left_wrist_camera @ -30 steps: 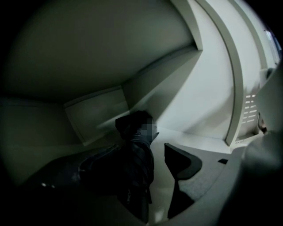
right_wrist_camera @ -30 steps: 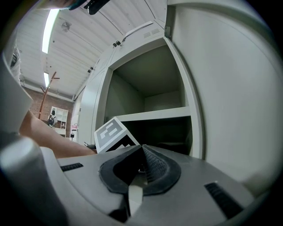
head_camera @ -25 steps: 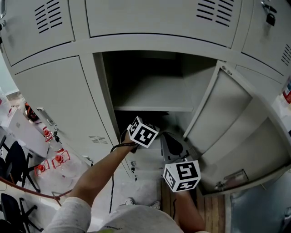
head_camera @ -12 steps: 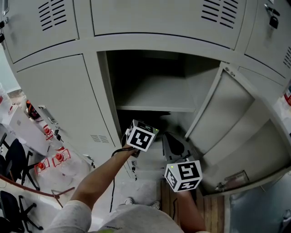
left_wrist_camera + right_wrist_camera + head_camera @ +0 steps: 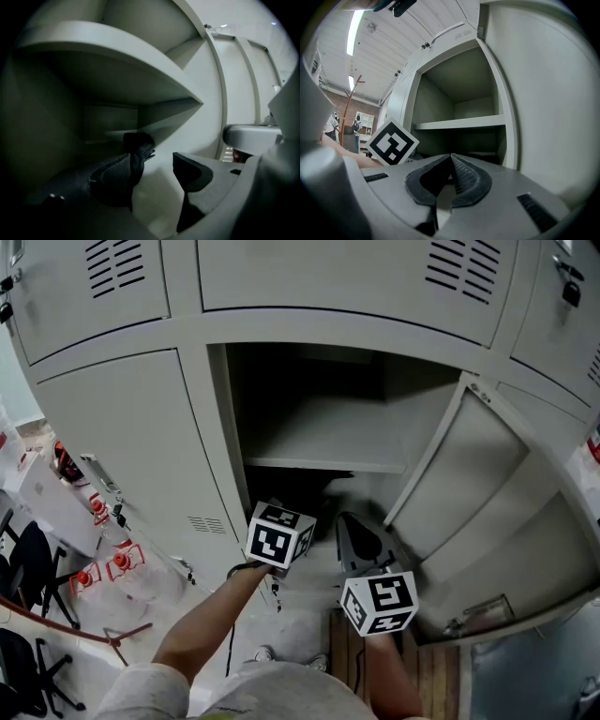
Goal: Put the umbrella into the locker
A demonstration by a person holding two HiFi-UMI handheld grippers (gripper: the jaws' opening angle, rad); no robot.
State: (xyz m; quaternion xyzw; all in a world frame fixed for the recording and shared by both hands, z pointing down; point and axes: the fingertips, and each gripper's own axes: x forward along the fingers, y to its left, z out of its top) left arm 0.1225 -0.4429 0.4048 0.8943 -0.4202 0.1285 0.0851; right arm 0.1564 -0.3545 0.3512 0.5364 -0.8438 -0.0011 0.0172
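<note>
Umbrella [image 5: 137, 143] dark, outline mostly lost in shadow, lying under shelf [image 5: 117, 61] inside locker [image 5: 412, 409]. Left gripper [image 5: 150, 174] jaws apart, just closing slightly, nothing btwn. Right gripper [image 5: 451, 159] jaws together, empty.

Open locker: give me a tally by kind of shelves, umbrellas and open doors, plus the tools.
Shelf: 1
Umbrella: 1
Open door: 1
Tools: 2 (left tool, right tool)
Total: 5
</note>
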